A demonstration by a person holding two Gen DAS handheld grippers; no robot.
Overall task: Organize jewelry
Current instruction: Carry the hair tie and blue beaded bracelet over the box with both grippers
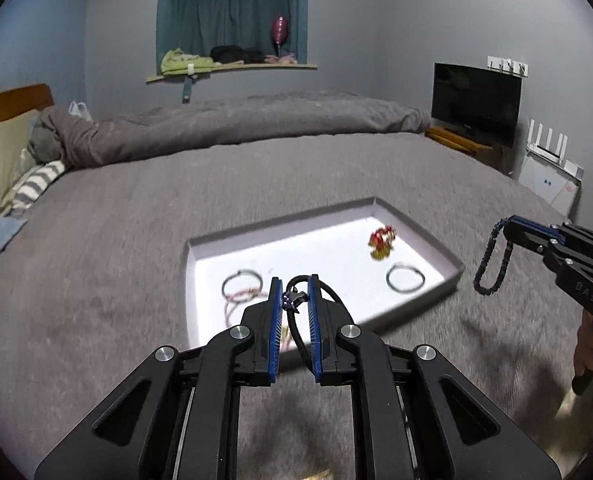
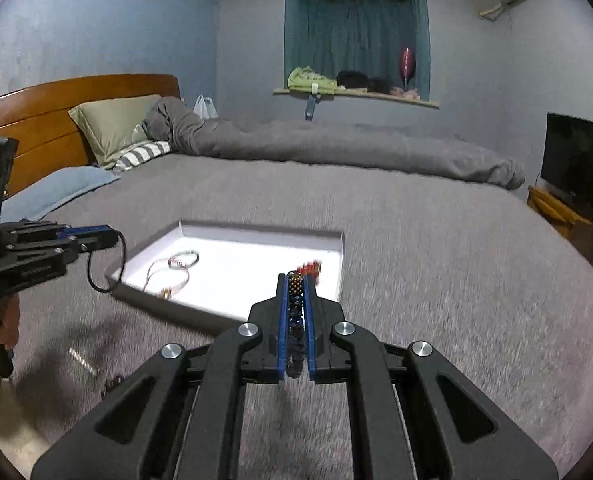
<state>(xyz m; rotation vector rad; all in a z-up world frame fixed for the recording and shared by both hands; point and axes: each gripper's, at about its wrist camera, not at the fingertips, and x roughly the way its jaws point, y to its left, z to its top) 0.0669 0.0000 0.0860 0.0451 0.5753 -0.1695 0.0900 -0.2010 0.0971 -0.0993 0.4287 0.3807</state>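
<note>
Left gripper [image 1: 294, 298] jaws narrow, pinched on thin black cord bracelet with small dark charm [image 1: 301, 320]; cord limp, light, judged best held at charm.

Right gripper [image 2: 296, 300] jaws nearly closed on dark blue beaded bracelet [image 2: 295, 320]; beads hard, slippery, loop dangling freely.

Both carried above grey bed cover [image 1: 116, 260], near shallow white tray [image 1: 452, 270] holding ring bracelets, red ornament [image 1: 381, 240].
</note>
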